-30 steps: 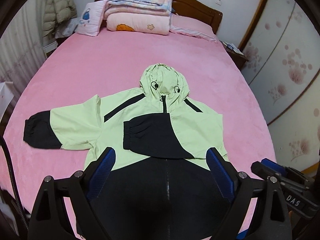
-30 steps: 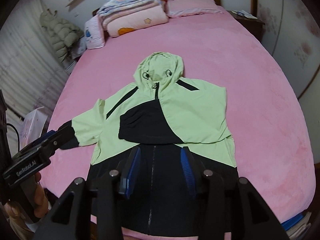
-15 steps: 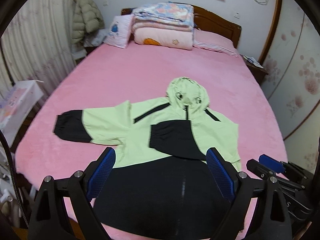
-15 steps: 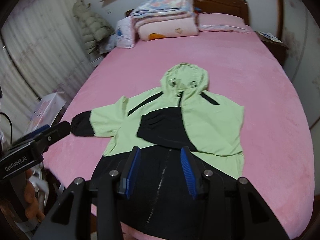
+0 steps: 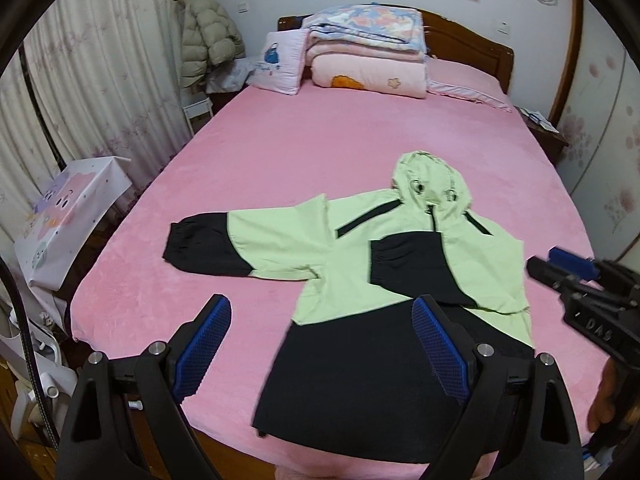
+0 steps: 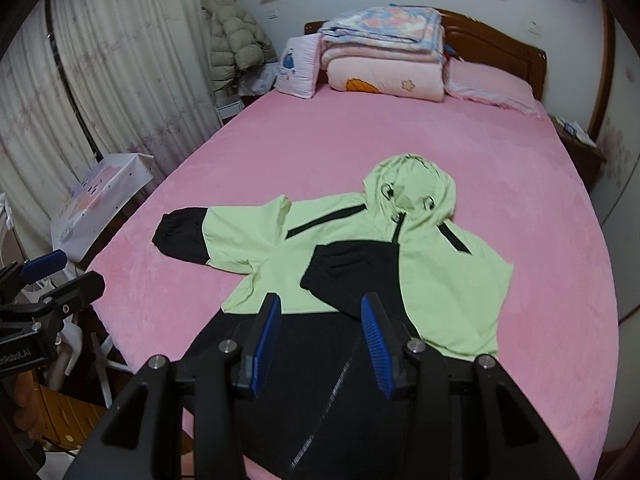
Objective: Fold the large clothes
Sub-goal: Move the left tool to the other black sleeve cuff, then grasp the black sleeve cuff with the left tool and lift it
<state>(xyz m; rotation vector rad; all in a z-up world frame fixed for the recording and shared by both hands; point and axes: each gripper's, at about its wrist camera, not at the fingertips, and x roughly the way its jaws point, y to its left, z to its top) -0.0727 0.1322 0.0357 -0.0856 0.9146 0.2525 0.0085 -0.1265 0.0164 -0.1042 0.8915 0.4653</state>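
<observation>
A light green and black hooded jacket point(image 5: 356, 264) point(image 6: 360, 256) lies flat on the pink bed point(image 5: 320, 152) point(image 6: 360, 136), hood toward the headboard. One sleeve with a black cuff point(image 5: 200, 248) point(image 6: 180, 236) stretches out to the left; the other sleeve point(image 5: 404, 264) point(image 6: 344, 272) is folded across the chest. My left gripper point(image 5: 322, 344) hovers open above the bed's near edge, left of the black hem, holding nothing. My right gripper point(image 6: 322, 340) hangs over the black hem with its jaws half apart and nothing between them. Each gripper shows at the edge of the other's view point(image 5: 580, 292) point(image 6: 44, 292).
Folded quilts point(image 5: 368, 56) and pillows point(image 5: 280, 64) are stacked at the headboard. A puffy coat point(image 5: 204, 28) hangs by the curtain at the left. A white box point(image 5: 68, 216) stands beside the bed's left side. A nightstand point(image 5: 540, 128) and wardrobe doors are at the right.
Both grippers have pulled back, risen and swung left, so the jacket sits farther off and more of the room shows. Neither jaw opening changed. The jacket has not moved.
</observation>
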